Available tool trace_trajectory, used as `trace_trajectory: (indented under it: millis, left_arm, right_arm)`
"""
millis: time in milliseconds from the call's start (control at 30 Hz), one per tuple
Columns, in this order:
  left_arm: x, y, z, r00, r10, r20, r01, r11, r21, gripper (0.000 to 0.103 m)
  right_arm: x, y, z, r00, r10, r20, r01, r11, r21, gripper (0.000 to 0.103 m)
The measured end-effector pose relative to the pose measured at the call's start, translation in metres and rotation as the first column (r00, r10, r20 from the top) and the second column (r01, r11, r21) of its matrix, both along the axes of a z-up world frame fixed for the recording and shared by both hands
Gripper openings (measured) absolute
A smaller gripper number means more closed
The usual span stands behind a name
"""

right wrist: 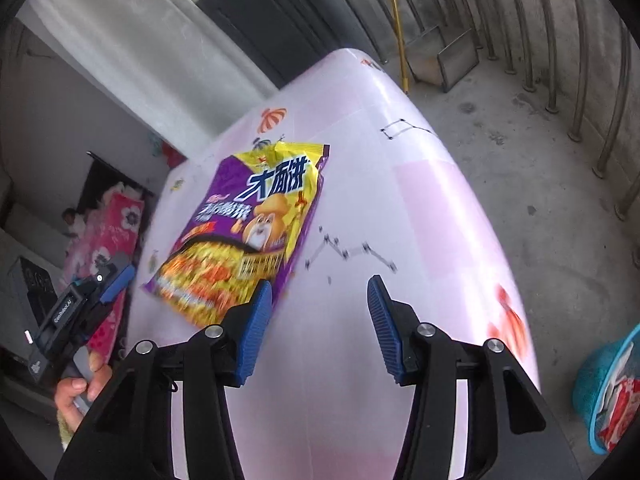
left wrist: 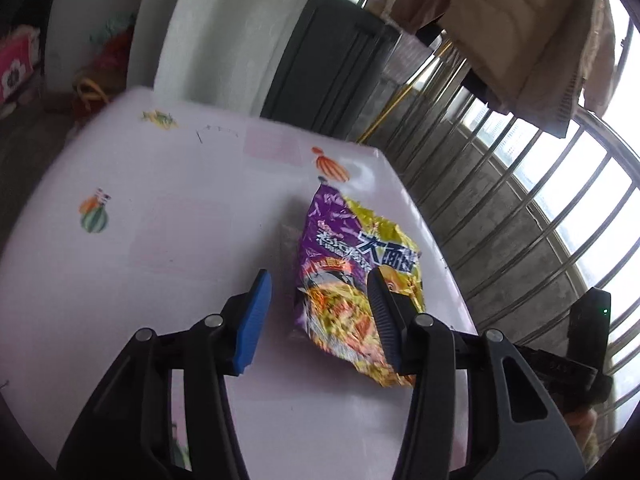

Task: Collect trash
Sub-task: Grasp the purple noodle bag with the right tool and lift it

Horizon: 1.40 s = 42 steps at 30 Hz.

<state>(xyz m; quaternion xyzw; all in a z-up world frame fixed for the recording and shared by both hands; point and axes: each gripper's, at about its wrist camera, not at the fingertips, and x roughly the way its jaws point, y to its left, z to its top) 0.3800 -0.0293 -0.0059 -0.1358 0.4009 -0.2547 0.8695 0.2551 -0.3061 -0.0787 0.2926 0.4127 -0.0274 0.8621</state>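
A pale pink worktop point(left wrist: 168, 248) printed with fruit pictures is seen before a metal railing point(left wrist: 532, 216). A beige jacket point(left wrist: 520, 28) is hung above, and a yellow pole point(right wrist: 396, 20) is leaned beyond.

Crinkled, glossy foil-like plastic on the snack bag point(right wrist: 244, 232); smooth, faintly shiny pink plastic-looking cover on the table point(right wrist: 420, 208). Ribbed matt blue pads point(right wrist: 256, 332) on the right gripper point(right wrist: 320, 328), set in matt black plastic with small bright metal pins. Rough grey concrete floor point(right wrist: 532, 152), polished metal railing bars point(left wrist: 532, 216), and woven turquoise plastic basket point(right wrist: 596, 380).
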Motion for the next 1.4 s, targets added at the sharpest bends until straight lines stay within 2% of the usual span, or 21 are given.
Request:
trace_trajectory:
  millis: [133,267,333,633,800,900,1067,1200,1333,1400]
  left_arm:
    - [0.029,-0.013,-0.026,0.997,-0.031,-0.065,0.032,0.999,0.014,0.045]
    - [0.043,-0.022,-0.048,0.99,-0.053,-0.13,0.057,0.998,0.028,0.025]
    - [0.042,-0.025,-0.056,0.985,-0.073,-0.157,0.076,0.997,0.013,0.015]
    - [0.009,-0.026,-0.066,0.972,-0.136,-0.193,0.148,0.988,0.048,0.011]
    - [-0.037,-0.015,-0.065,0.959,-0.195,-0.208,0.21,0.976,0.053,0.011]
    - [-0.073,-0.002,-0.065,0.951,-0.22,-0.218,0.232,0.972,0.031,0.011]
    - [-0.14,0.029,-0.063,0.946,-0.244,-0.211,0.241,0.97,-0.042,0.011]
    - [-0.189,0.054,-0.065,0.954,-0.227,-0.194,0.217,0.973,-0.073,0.013]
    - [-0.227,0.069,-0.069,0.962,-0.185,-0.199,0.177,0.983,-0.057,0.015]
    - [-0.24,0.073,-0.068,0.968,-0.167,-0.186,0.167,0.986,-0.016,0.019]
  right_arm:
    - [0.039,0.009,-0.015,1.0,-0.004,-0.025,0.004,1.0,-0.003,0.047]
    - [0.058,0.021,-0.022,0.999,0.027,-0.038,-0.028,0.999,-0.029,0.034]
    - [0.065,0.03,-0.025,0.998,0.044,-0.037,-0.046,0.998,-0.045,0.023]
    - [0.053,0.055,-0.029,0.99,0.132,-0.05,-0.137,0.986,-0.094,0.008]
    - [0.021,0.067,-0.029,0.978,0.196,-0.075,-0.203,0.973,-0.109,0.007]
    - [-0.011,0.076,-0.029,0.97,0.223,-0.091,-0.232,0.968,-0.095,0.007]
    - [-0.081,0.091,-0.032,0.964,0.246,-0.102,-0.25,0.968,-0.025,0.007]
    - [-0.14,0.104,-0.038,0.967,0.244,-0.072,-0.243,0.97,0.023,0.007]
    - [-0.175,0.117,-0.038,0.971,0.235,-0.048,-0.235,0.972,0.012,0.007]
    - [-0.18,0.122,-0.036,0.966,0.255,-0.038,-0.256,0.967,-0.01,0.007]
